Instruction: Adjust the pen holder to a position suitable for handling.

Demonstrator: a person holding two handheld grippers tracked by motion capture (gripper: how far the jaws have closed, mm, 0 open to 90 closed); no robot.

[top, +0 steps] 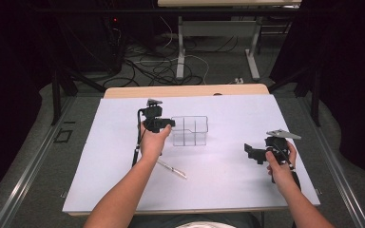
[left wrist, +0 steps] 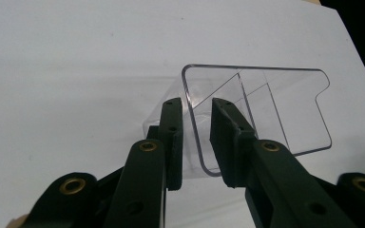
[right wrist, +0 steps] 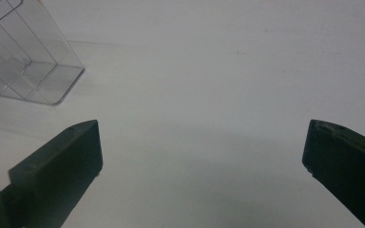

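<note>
A clear plastic organizer [top: 190,130] sits mid-table on the white sheet [top: 100,180]; the left gripper [left wrist: 197,137] straddles its near wall with jaws slightly apart, probably to steady it. The right gripper [right wrist: 202,156] hovers wide open and empty, well to the side (a pen [top: 172,168] lies near the left forearm)

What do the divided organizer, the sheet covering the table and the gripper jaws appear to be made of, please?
The organizer looks like clear, glossy hard plastic: the table shows through its walls and its edges catch light. The sheet looks like matte white paper or thin board, with no glare. The left gripper looks like matte black plastic with brass-coloured inserts.
</note>
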